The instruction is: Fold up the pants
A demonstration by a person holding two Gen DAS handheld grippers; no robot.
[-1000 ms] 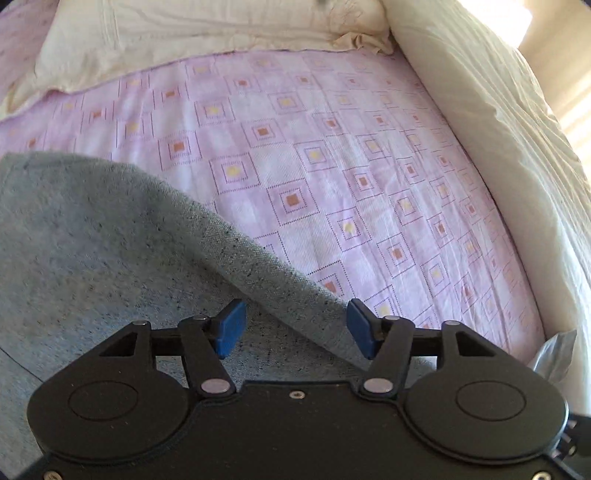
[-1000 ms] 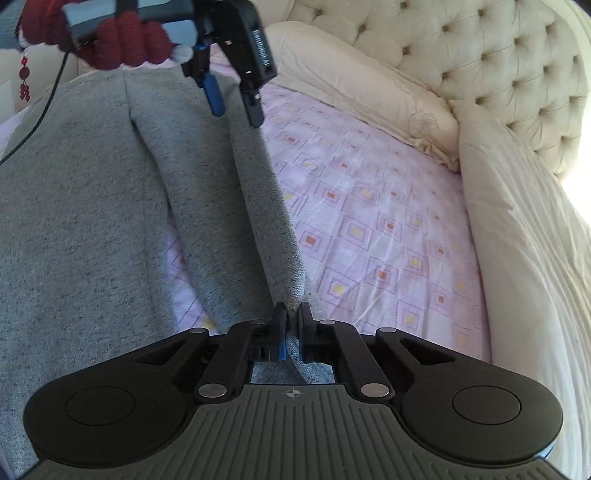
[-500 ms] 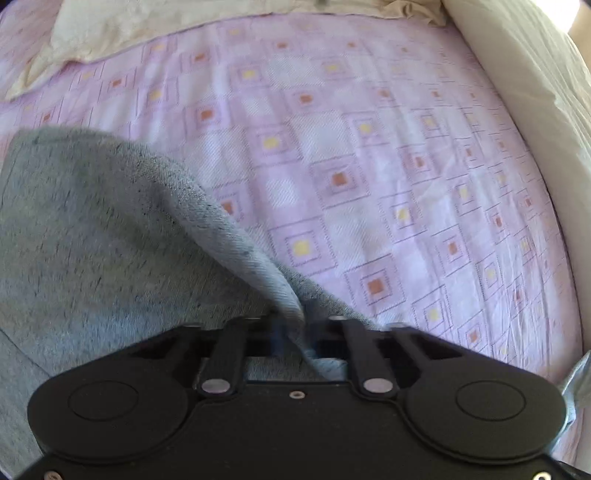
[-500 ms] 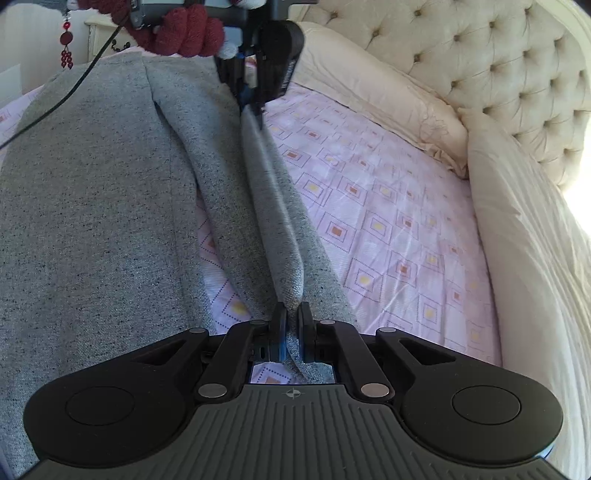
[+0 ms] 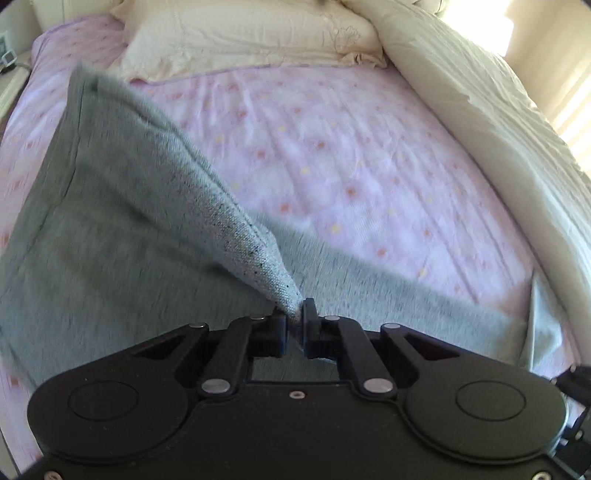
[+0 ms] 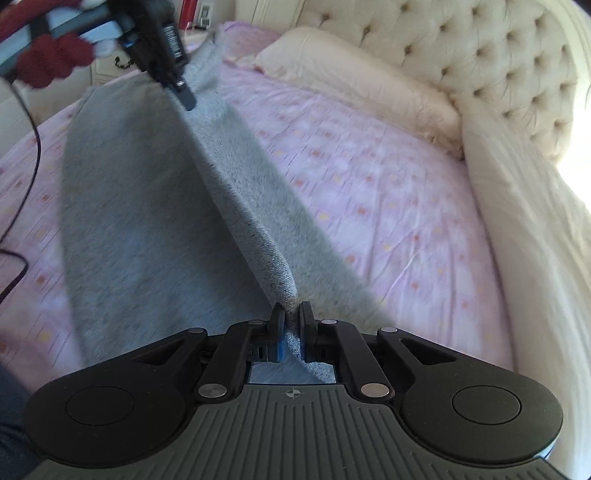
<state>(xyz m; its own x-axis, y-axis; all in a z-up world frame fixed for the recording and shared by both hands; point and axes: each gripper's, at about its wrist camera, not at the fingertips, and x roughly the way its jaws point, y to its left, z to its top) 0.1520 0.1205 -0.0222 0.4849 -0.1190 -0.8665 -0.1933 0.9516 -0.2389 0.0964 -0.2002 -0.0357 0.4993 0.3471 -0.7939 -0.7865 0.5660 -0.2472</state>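
Observation:
Grey knit pants (image 5: 110, 229) lie on a pink patterned bed sheet (image 5: 369, 155). My left gripper (image 5: 293, 319) is shut on a raised edge of the pants. My right gripper (image 6: 291, 319) is shut on the same edge of the pants (image 6: 155, 229) near the leg end. The fabric edge stretches taut and lifted between the two grippers. In the right wrist view the left gripper (image 6: 184, 98) is at the far upper left, held by a hand in a red sleeve (image 6: 51, 62).
A cream pillow (image 5: 236, 33) lies at the head of the bed. A cream duvet (image 5: 498, 122) is bunched along the right side. A tufted cream headboard (image 6: 461, 48) stands behind. A black cable (image 6: 22, 155) hangs at the left.
My left gripper was open over the pants edge, then closed on it and lifted it. Both grippers have raised the edge, which now hangs taut above the bed.

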